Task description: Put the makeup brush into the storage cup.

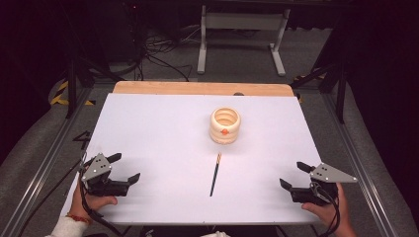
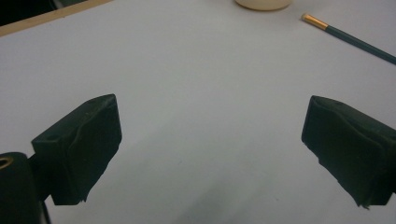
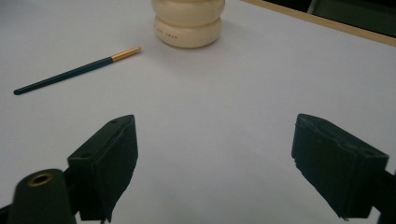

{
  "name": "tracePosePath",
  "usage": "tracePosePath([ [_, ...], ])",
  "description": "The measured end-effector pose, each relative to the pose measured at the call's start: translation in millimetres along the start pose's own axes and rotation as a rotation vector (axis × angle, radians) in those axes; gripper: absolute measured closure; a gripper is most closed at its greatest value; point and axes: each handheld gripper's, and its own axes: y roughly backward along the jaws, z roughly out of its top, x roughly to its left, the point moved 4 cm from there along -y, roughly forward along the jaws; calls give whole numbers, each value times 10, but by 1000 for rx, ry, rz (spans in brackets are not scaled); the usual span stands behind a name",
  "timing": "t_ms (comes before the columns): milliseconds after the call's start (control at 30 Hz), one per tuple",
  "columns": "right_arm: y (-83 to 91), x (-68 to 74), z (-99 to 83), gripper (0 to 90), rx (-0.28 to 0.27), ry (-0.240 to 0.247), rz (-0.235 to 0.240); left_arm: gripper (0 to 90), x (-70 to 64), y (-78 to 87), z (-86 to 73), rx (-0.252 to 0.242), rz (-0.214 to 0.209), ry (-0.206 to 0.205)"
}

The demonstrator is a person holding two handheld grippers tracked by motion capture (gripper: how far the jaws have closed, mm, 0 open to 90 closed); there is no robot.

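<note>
Left gripper (image 1: pixel 127 167) lower left and right gripper (image 1: pixel 292 175) lower right, both jaws spread wide, empty. Thin paintbrush (image 1: pixel 215 174) lies flat at centre, well apart from both; cream ribbed pot (image 1: pixel 225 125) stands above it. Judged: start, nothing grasped. Next: reach in, pinch brush handle.

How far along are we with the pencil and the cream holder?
Nothing looks done: the pencil lies flat on the table, apart from the cream holder. Nothing is in hand; the left hand-held gripper and right hand-held gripper rest open near the edge. Grasping and any placing remain.
</note>
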Motion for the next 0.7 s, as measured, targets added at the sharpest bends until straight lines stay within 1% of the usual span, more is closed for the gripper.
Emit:
tracePosePath([
  [33,-22,11,21,158,5,1,5,59,-1,-2,-2,2,-2,-3],
  [67,-37,24,38,158,6,3,10,59,-7,-3,-7,2,-13,-2],
  [133,-89,68,96,158,14,-1,30,60,-13,-4,-18,12,-15,-10],
  [167,-117,92,124,160,21,-2,38,60,-17,-8,-21,13,-21,-8],
  [233,-169,130,176,170,33,1,34,62,-22,-12,-26,10,-31,-4],
  [267,-202,152,205,176,38,3,45,65,-27,-13,-28,14,-38,1],
  [333,-282,205,265,189,65,4,48,64,-35,-18,-29,13,-50,7],
  [400,-352,259,330,191,79,-9,68,66,-42,-23,-26,7,-56,19],
  [433,-390,286,367,194,86,-11,72,67,-37,-24,-25,11,-56,11],
  [533,-524,374,467,219,102,-21,87,67,-37,-27,-29,15,-56,8],
  [600,-637,443,509,237,135,-13,89,67,-38,-30,-34,12,-64,20],
  [633,-706,492,535,243,153,-3,103,67,-38,-30,-34,11,-64,20],
  [700,-807,546,568,261,175,2,109,68,-47,-27,-34,6,-68,31],
])
